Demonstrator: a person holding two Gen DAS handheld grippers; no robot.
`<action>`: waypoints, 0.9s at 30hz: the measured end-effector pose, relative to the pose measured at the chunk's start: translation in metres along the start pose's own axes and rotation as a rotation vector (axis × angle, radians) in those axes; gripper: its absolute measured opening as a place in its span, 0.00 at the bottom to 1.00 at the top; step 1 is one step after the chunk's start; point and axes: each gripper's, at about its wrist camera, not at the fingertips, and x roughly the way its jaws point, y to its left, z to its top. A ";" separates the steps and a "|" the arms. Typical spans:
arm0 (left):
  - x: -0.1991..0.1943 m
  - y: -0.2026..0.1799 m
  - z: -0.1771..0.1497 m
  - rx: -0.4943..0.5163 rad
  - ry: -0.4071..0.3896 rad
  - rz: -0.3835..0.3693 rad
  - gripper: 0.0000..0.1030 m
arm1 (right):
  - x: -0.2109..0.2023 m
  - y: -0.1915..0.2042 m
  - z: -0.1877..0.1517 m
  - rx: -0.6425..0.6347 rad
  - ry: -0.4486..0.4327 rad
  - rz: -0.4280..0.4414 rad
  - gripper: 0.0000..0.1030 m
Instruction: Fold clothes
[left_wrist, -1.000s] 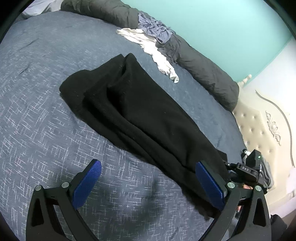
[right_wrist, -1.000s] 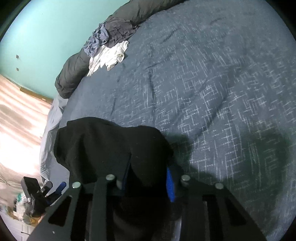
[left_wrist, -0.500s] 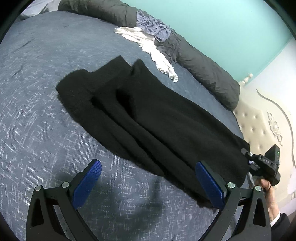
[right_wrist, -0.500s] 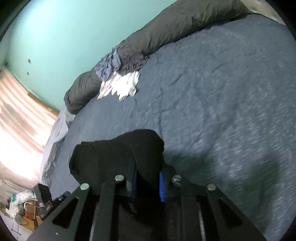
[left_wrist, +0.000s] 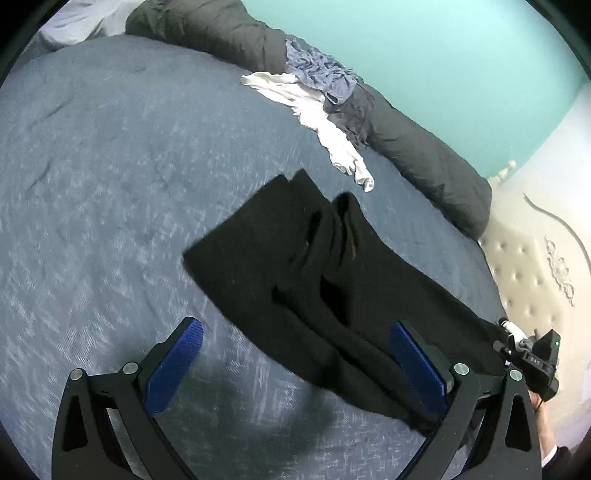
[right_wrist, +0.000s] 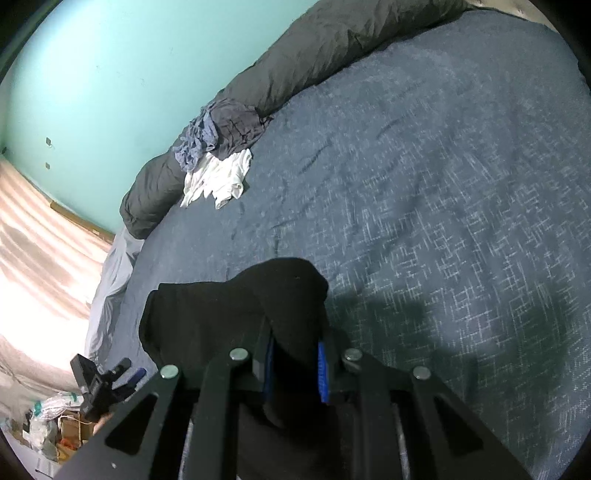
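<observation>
- Left wrist view: the left gripper (left_wrist: 295, 365) stands wide open with nothing between its ridged blue pads (left_wrist: 173, 365), hovering above bare bedcover.
- A black garment (left_wrist: 314, 280), soft and matte with a fuzzy knit look, stretches as a long band across the bed from mid-frame toward the lower right. Lengthwise folds run down it and a few dark openings gape along them.
- Its far end fans out flat with a squared corner; its near end narrows and runs behind the left gripper's right finger toward the right gripper (left_wrist: 532, 358) at the frame edge, which a hand holds.
- Right wrist view: the right gripper (right_wrist: 295, 369) is nearly closed on a bunched lump of the black garment (right_wrist: 236, 317), the cloth pinched between both blue pads (right_wrist: 322, 369) and mounding over the fingers.
- The bedcover (left_wrist: 110, 184) is blue-grey with a pale crosshatch weave and shallow creases.
- Broad open cover lies to the left of the garment and ahead of the right gripper.
- A rolled dark grey duvet (left_wrist: 424, 147) borders the far edge against the teal wall (left_wrist: 443, 55). On it sits a crumpled blue-grey cloth (left_wrist: 321, 74), with a wrinkled white cloth (left_wrist: 317, 114) trailing onto the cover, well apart from the black garment.
- A cream tufted headboard (left_wrist: 524, 258) with carved scrollwork closes the right side.
</observation>
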 end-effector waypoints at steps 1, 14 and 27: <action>0.003 0.002 0.002 -0.005 0.011 -0.003 1.00 | 0.001 -0.002 0.000 0.006 0.001 0.004 0.16; 0.034 0.006 0.010 -0.057 0.016 -0.047 1.00 | 0.006 -0.008 -0.003 0.028 0.006 0.020 0.17; 0.051 -0.005 0.017 -0.011 -0.007 0.003 1.00 | 0.008 -0.014 -0.011 0.040 0.001 0.019 0.17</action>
